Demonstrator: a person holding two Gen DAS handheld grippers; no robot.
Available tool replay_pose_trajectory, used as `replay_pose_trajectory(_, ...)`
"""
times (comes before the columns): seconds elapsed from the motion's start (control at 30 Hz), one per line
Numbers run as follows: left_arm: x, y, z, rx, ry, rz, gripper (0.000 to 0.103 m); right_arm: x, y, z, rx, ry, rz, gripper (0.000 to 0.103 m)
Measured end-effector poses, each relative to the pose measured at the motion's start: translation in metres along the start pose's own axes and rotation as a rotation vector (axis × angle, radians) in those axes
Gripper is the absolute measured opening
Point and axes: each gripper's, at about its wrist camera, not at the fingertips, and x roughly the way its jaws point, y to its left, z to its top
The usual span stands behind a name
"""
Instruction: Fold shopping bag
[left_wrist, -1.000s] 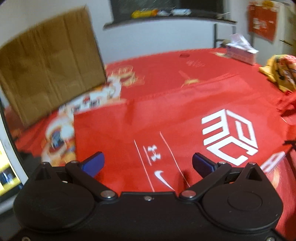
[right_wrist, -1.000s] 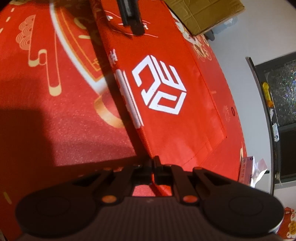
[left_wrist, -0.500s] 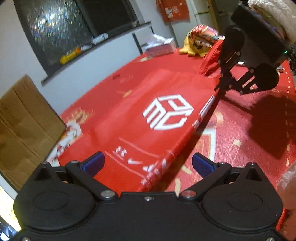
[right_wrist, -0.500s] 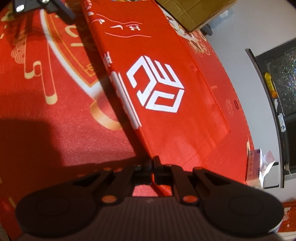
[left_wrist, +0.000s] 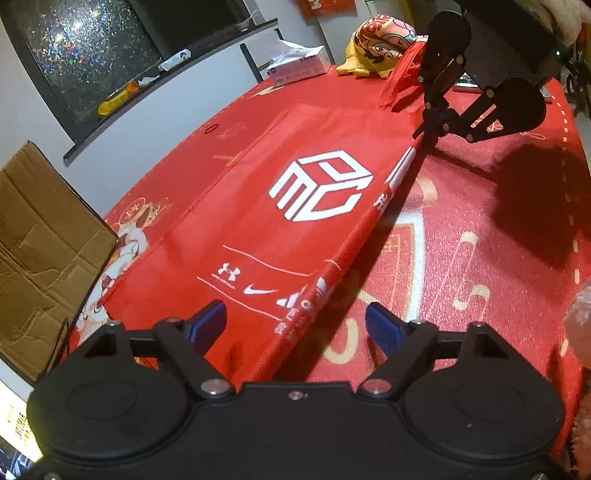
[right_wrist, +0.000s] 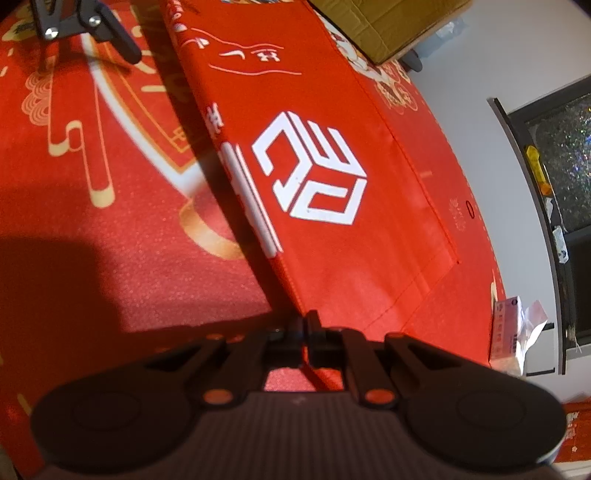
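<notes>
The bag (left_wrist: 295, 229) lies flat on the red cloth (left_wrist: 480, 258). Your right gripper (right_wrist: 304, 325) pinches its raised edge at one end; your left gripper (left_wrist: 295, 325), jaws just narrowing but untouching, straddles that edge at the other.

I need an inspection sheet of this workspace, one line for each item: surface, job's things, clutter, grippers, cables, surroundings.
Surface: table under a red patterned cloth.
Job's things: red shopping bag lying flat, its near edge raised.
Clutter: tissue box, yellow printed fabric, cardboard box.
Grippers: right gripper shut on the bag's edge; left gripper open, jaws just been closing, the bag's edge between its fingers but not pressed.
Cables: nothing seen.
Surroundings: white wall, dark window with a cluttered sill.
</notes>
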Motion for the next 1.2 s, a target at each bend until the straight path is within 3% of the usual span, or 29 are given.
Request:
replay_pose_trajectory(0.13,0.001,0.001,-0.002,-0.025,0.024,-0.044,0.085,0.000,0.001,0.001,-0.004,0.003,-0.003,0.007)
replay_pose_trajectory(0.37,0.008,0.003,-0.004,-0.081,0.053,-0.002,0.086,0.000,0.000,0.001,-0.007,0.005,-0.003,0.007)
replay_pose_trajectory(0.47,0.011,0.008,-0.005,-0.172,0.072,0.002,0.087,0.001,0.001,0.001,-0.009,0.005,-0.005,0.007)
replay_pose_trajectory(0.53,0.014,0.014,-0.007,-0.246,0.097,0.015,0.097,0.001,0.001,0.001,-0.007,0.003,-0.005,0.007)
replay_pose_trajectory(0.6,0.017,0.019,-0.009,-0.297,0.116,0.030,0.101,0.001,0.001,0.000,-0.006,0.001,-0.005,0.007)
replay_pose_trajectory(0.8,0.017,0.020,-0.011,-0.314,0.117,0.021,0.103,0.001,0.001,0.000,-0.003,-0.002,-0.009,0.007)
replay_pose_trajectory(0.97,0.021,0.023,-0.012,-0.387,0.135,0.011,0.103,0.001,0.001,0.000,-0.002,-0.004,-0.010,0.007)
replay_pose_trajectory(1.07,0.020,0.022,-0.012,-0.362,0.129,0.013,0.103,0.002,0.002,0.001,-0.003,-0.003,-0.011,0.007)
replay_pose_trajectory(1.2,0.015,0.008,-0.005,-0.196,0.116,0.041,0.103,0.002,0.001,0.000,-0.004,-0.004,-0.010,0.007)
